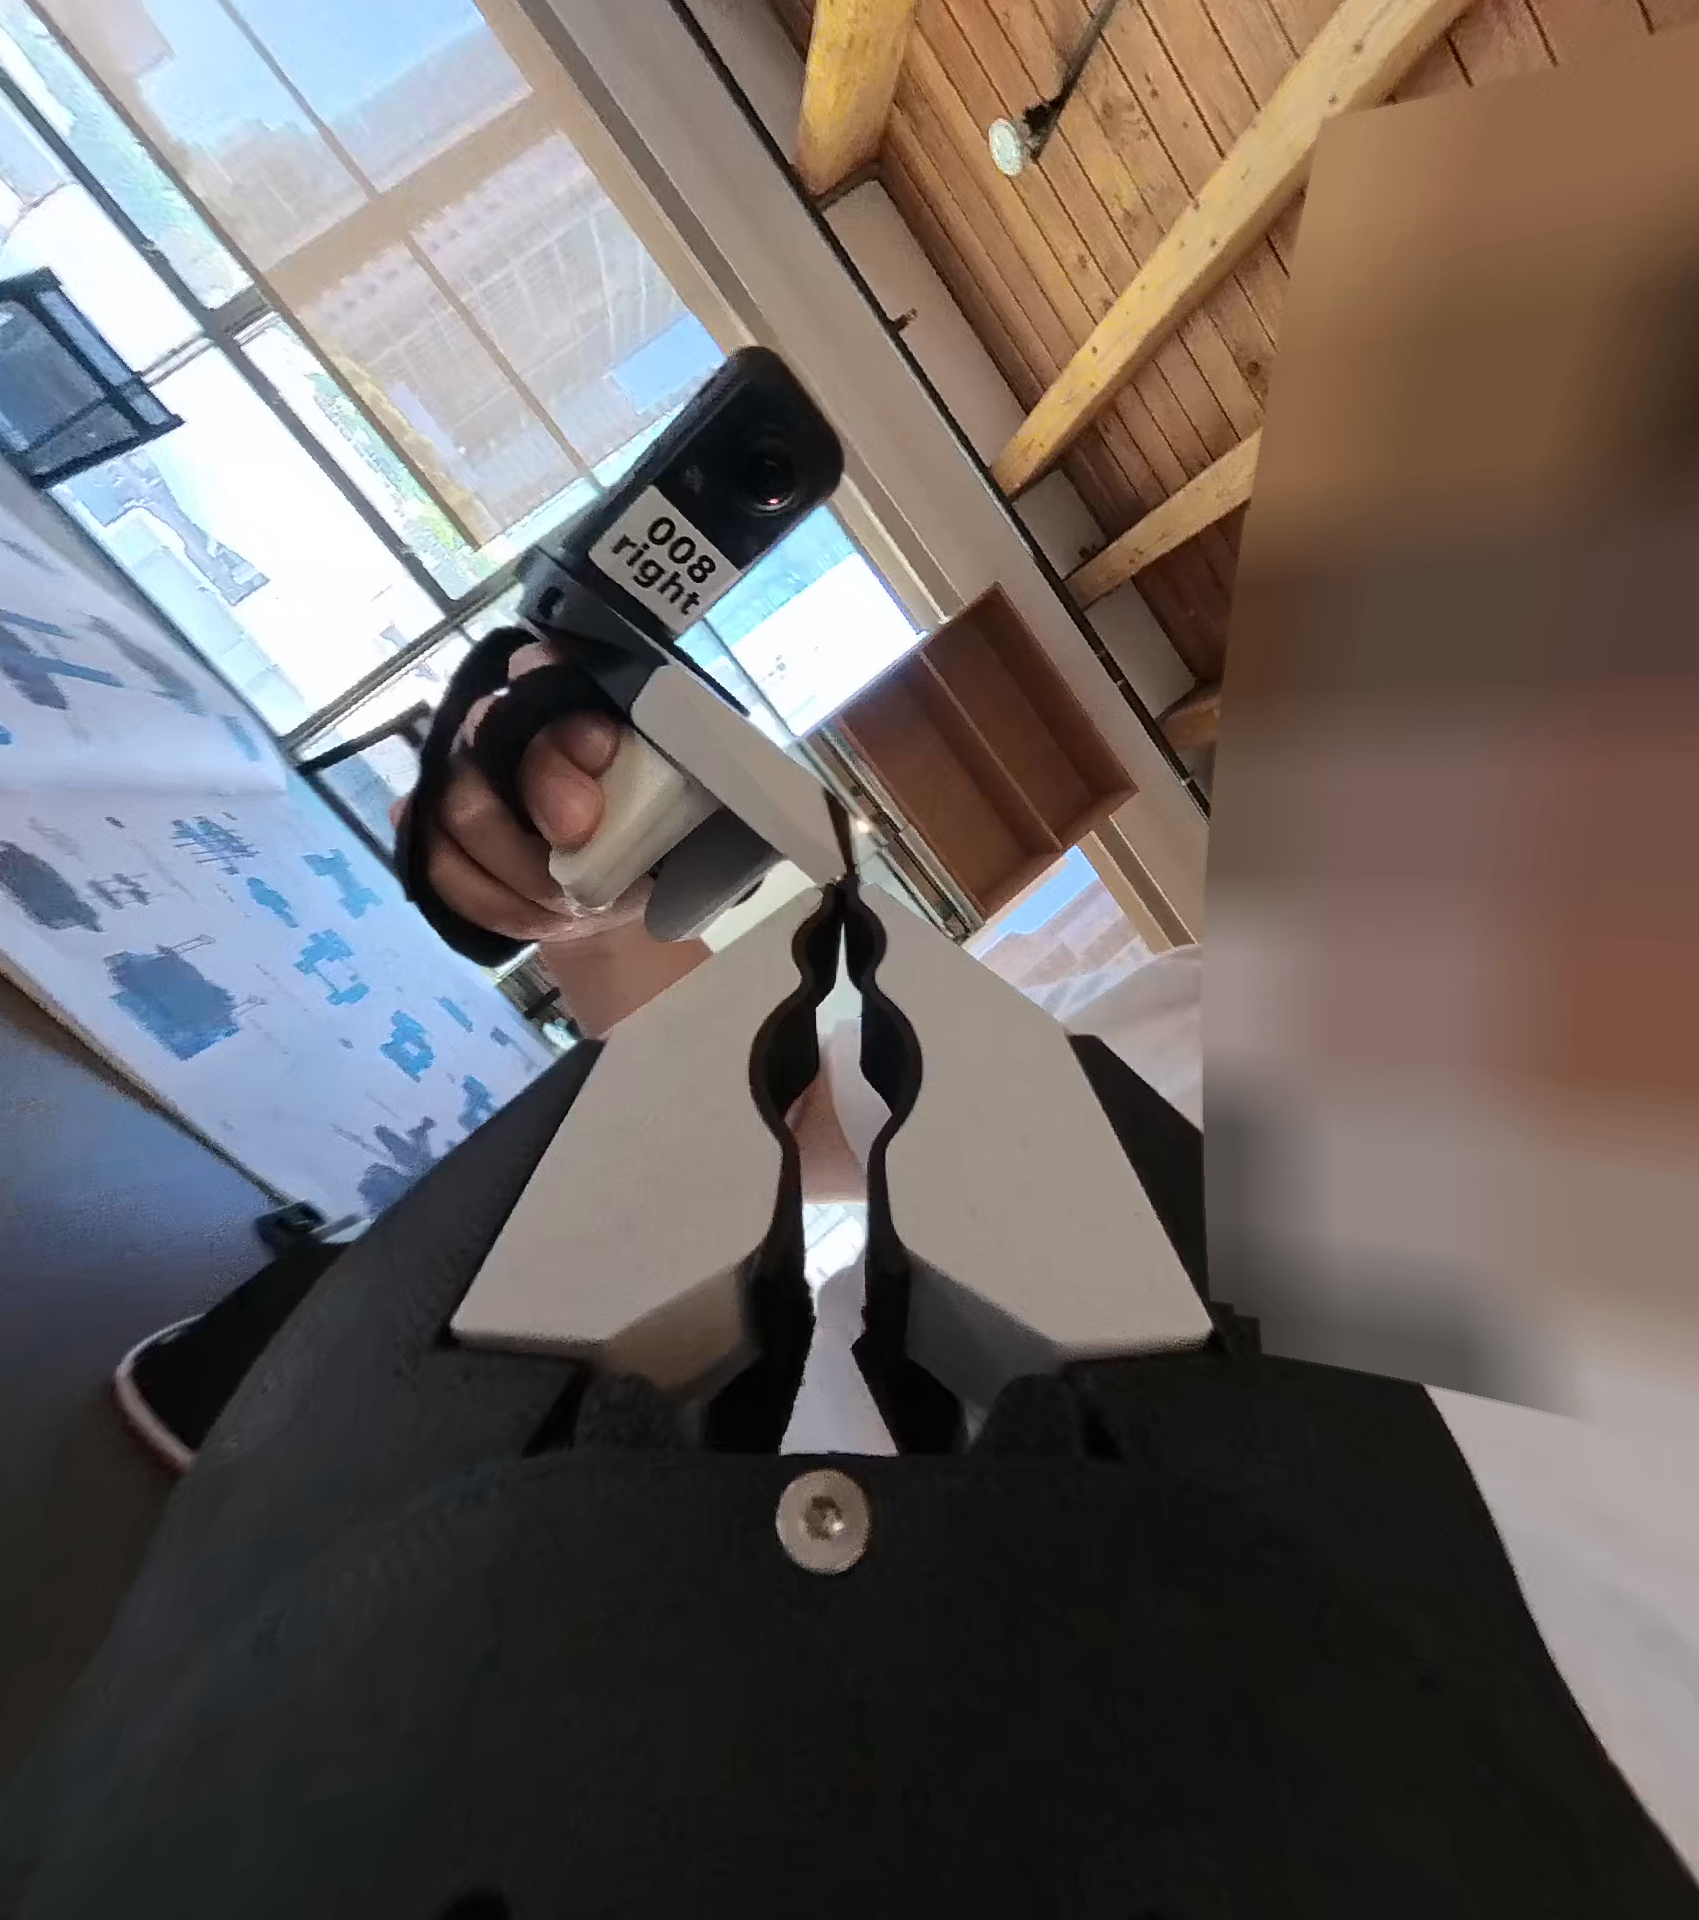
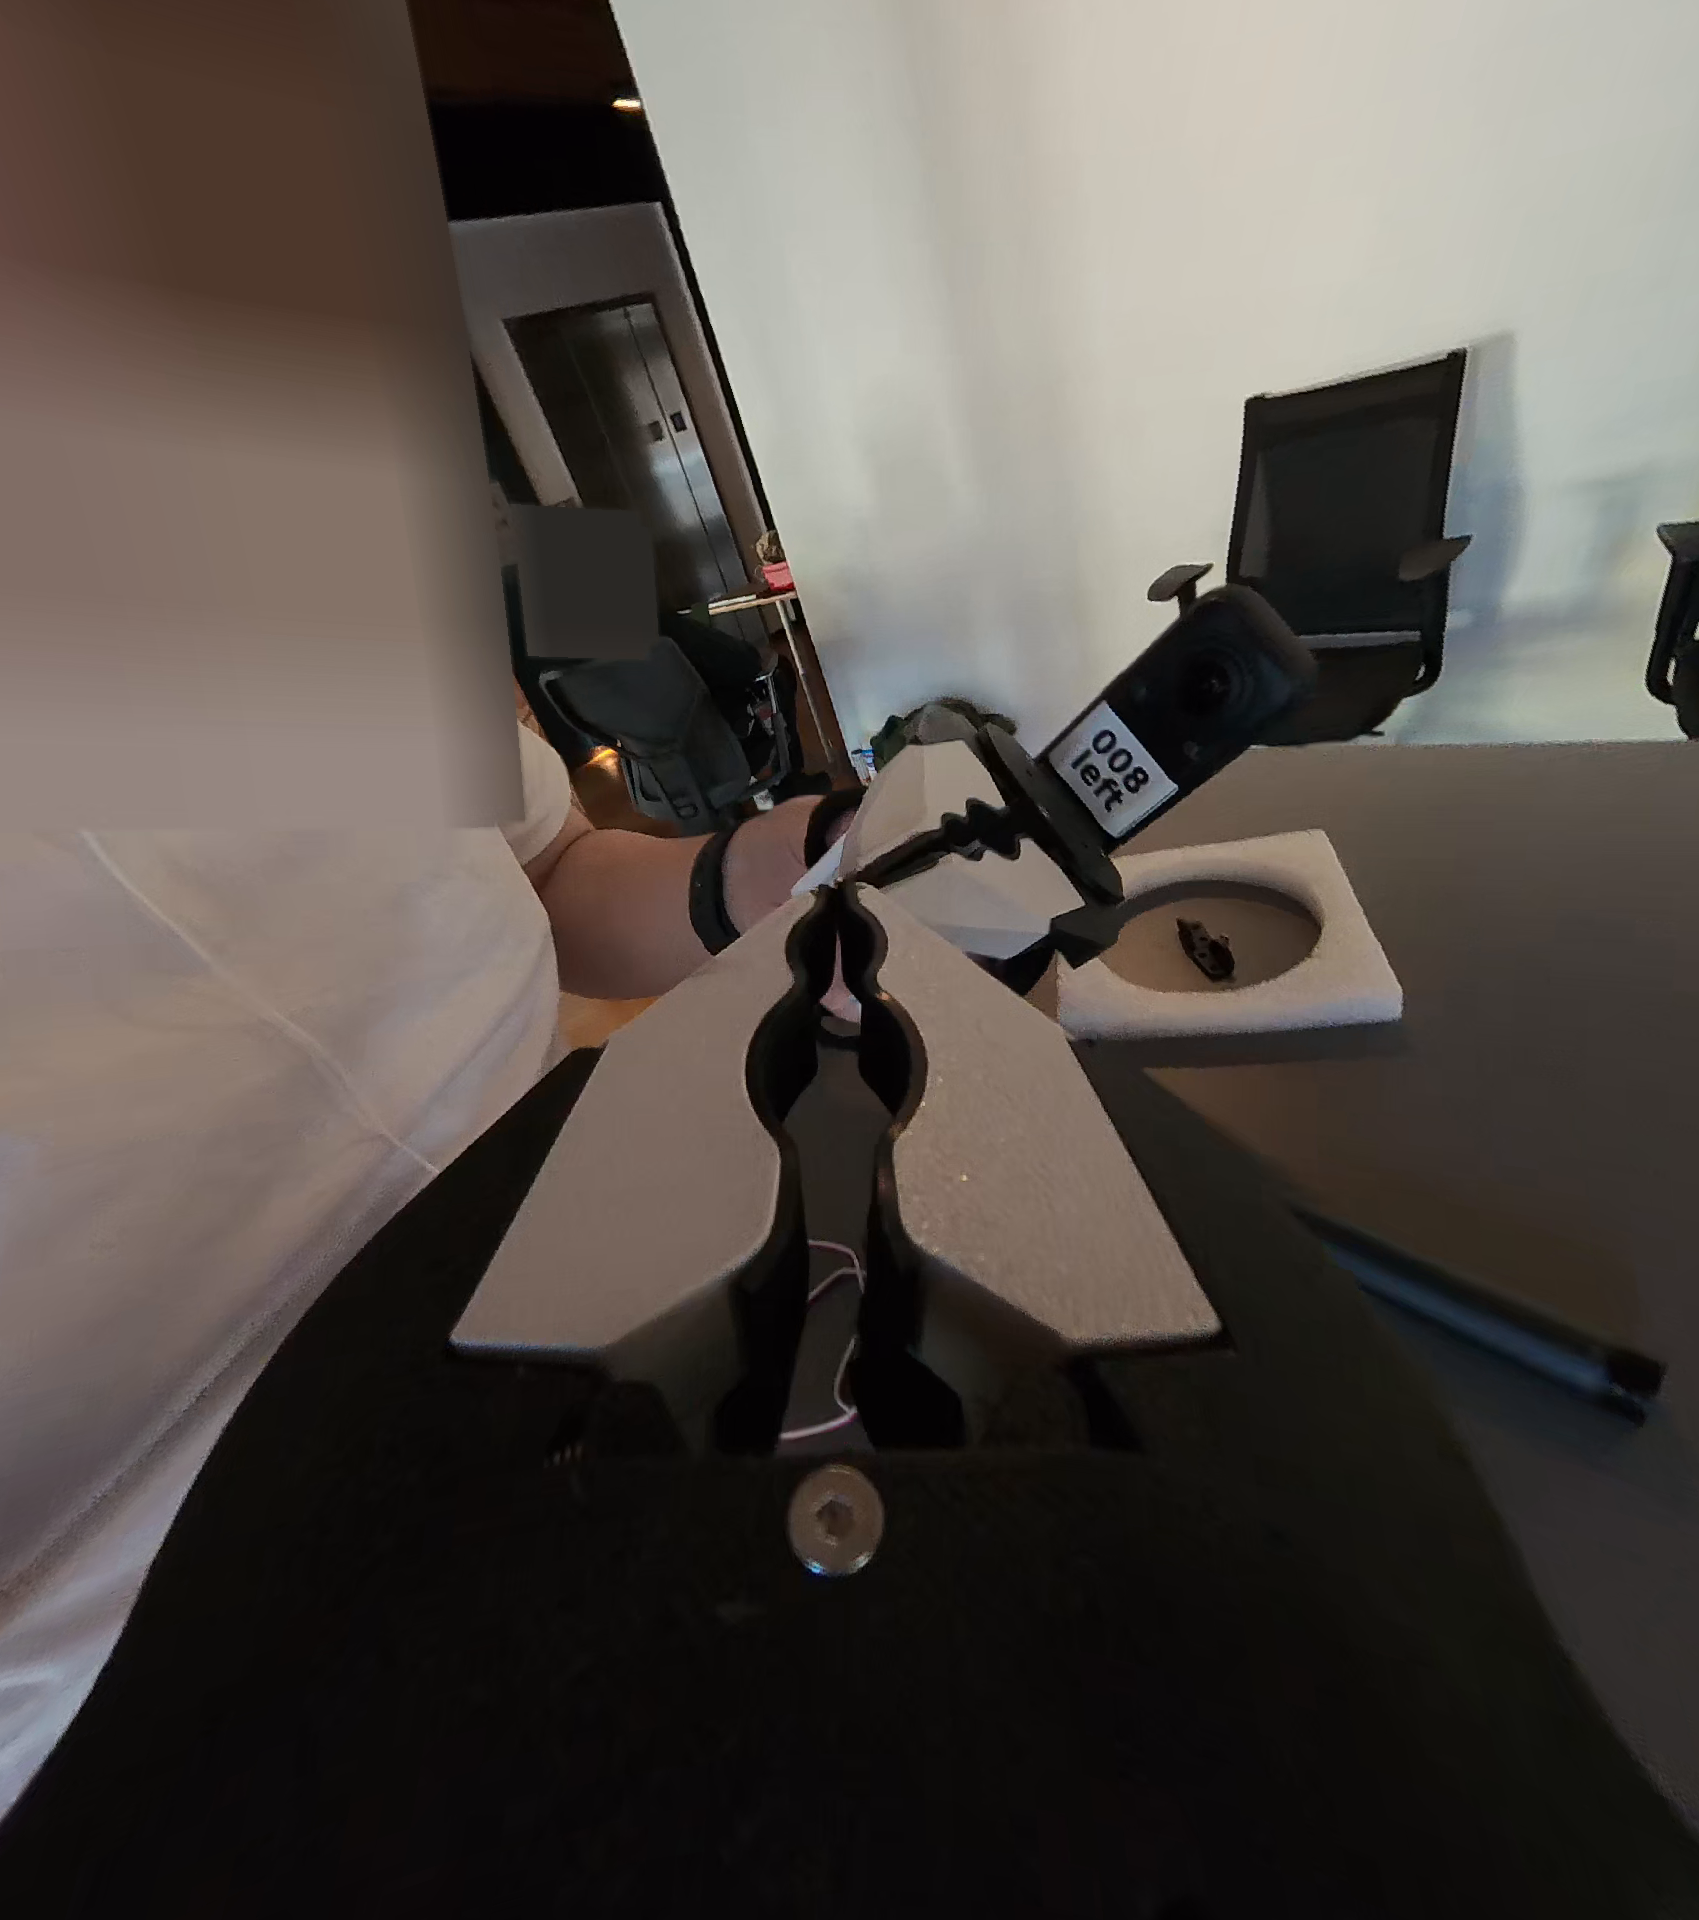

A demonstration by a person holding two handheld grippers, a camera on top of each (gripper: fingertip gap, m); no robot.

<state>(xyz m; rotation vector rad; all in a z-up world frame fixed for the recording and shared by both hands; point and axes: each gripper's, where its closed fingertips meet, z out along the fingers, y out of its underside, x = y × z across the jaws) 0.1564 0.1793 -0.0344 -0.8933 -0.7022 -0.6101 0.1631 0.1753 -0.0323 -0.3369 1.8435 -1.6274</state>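
Note:
My left gripper (image 1: 840, 906) is shut with nothing between its jaws. It points up at the right gripper (image 1: 829, 847), which a hand (image 1: 512, 831) holds. The two meet tip to tip in the air. In the right wrist view my right gripper (image 2: 840, 906) is also shut and empty, and its tips touch the tips of the left gripper (image 2: 853, 878), which carries a black camera (image 2: 1209, 675). Behind the left gripper a white foam block (image 2: 1344, 956) lies on the grey table (image 2: 1551, 1091). A small black part (image 2: 1203, 948) lies in its round recess.
A person in a white shirt (image 2: 201, 1039) stands close behind both grippers. A dark pen (image 2: 1489, 1340) lies on the table at the right. Two black office chairs (image 2: 1344, 540) stand by the white wall. Windows (image 1: 357, 312) and a wooden ceiling (image 1: 1136, 208) show above.

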